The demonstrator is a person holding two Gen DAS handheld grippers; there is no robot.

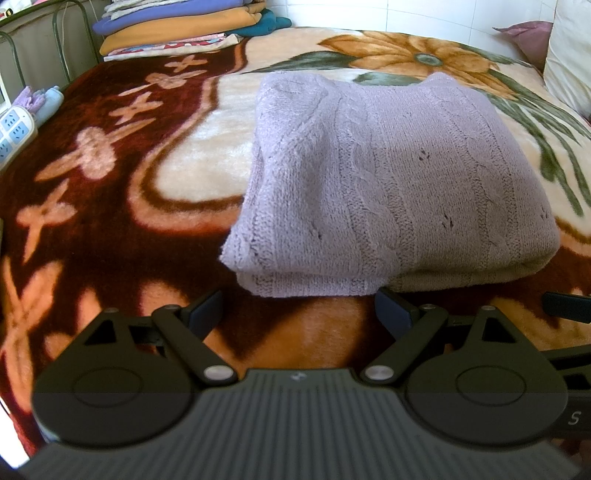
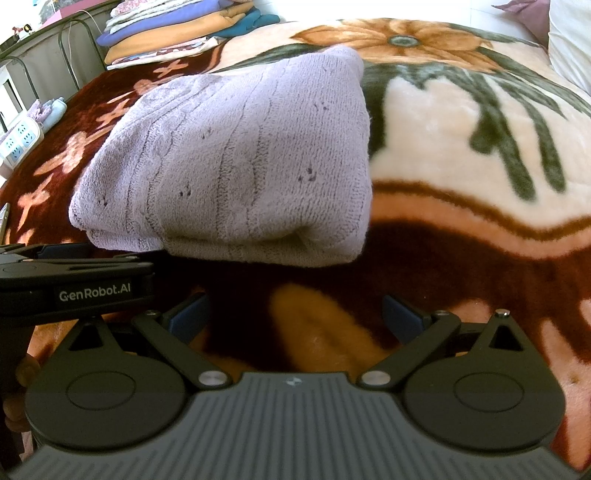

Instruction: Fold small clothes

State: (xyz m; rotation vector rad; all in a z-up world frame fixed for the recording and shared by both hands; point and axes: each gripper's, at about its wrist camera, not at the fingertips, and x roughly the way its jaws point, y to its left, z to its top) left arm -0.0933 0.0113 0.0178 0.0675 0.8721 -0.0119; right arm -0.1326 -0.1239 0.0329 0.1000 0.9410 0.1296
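Observation:
A lilac knitted sweater [image 1: 388,184] lies folded into a thick rectangle on the flowered blanket [image 1: 110,240]. It also shows in the right wrist view [image 2: 236,166], left of centre. My left gripper [image 1: 299,308] is open and empty, just short of the sweater's near edge. My right gripper [image 2: 295,314] is open and empty, near the sweater's near right corner. The left gripper's body [image 2: 74,280] shows at the left in the right wrist view. A bit of the right gripper [image 1: 569,306] shows at the right edge of the left wrist view.
A stack of folded clothes and blankets [image 1: 177,26] sits at the far left of the bed. A power strip [image 1: 14,129] lies at the left edge by a metal bed frame [image 1: 66,40]. Pillows [image 1: 565,55] lie at the far right.

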